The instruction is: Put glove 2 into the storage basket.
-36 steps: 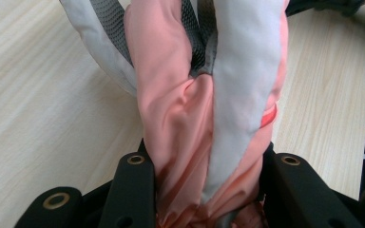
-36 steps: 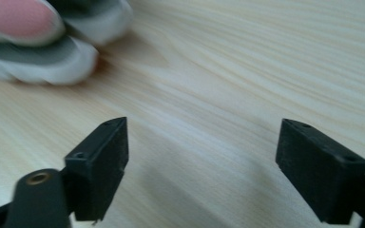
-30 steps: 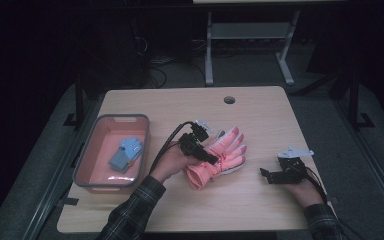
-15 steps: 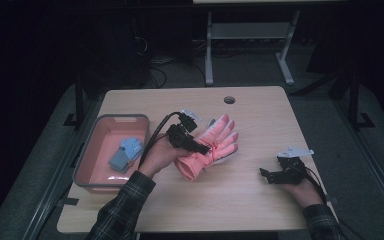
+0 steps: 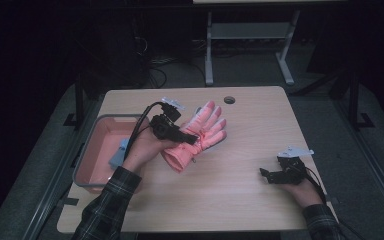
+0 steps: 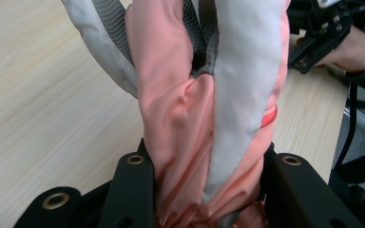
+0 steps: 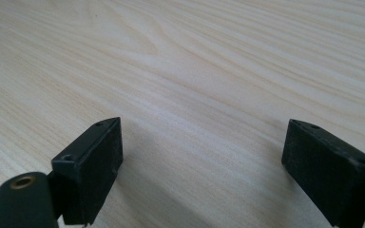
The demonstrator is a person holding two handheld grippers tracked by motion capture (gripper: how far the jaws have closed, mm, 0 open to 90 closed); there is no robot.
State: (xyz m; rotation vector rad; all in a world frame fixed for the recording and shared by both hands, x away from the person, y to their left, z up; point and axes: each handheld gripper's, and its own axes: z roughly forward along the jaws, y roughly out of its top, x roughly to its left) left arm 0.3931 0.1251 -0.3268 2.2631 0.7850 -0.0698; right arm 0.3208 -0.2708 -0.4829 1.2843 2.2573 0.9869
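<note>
sleeves: dark plaid is worn | left gripper (image 5: 192, 137): black, cabled, grey-plated | right gripper (image 7: 202, 161): black jaws, brass eyelets seen

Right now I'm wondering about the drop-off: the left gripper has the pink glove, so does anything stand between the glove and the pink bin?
Nothing visible does. The left gripper holds the pink glove beside the pink bin, with bare table between. A blue item already lies inside the bin.

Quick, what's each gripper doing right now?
Left gripper: shut on the pink glove.
Right gripper: open, holding nothing, over the table.
</note>
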